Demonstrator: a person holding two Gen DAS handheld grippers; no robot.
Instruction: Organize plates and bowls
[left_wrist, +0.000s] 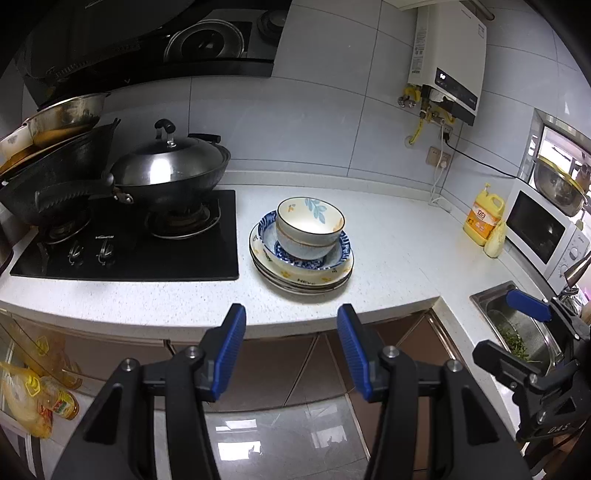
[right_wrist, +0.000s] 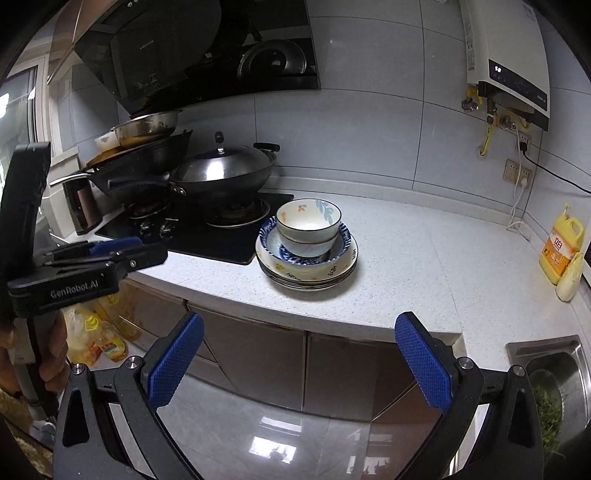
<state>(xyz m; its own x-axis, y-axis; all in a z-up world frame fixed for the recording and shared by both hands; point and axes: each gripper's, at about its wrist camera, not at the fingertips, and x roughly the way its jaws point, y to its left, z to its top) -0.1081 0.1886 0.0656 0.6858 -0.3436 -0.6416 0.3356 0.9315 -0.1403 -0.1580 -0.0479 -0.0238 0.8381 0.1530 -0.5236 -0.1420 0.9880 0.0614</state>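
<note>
A stack of dishes stands on the white counter beside the stove. Two cream bowls with leaf prints nest at the top, inside a blue patterned bowl, on several flat plates. My left gripper hangs open in front of the counter edge, short of the stack, with nothing between its blue pads. My right gripper is open wider, also off the counter and empty. Each gripper shows at the side of the other's view: the right gripper, the left gripper.
A black gas stove carries a lidded wok and stacked pans. A yellow detergent bottle and microwave stand at the right. A steel sink holds a strainer of greens. Oil bottles sit on the floor.
</note>
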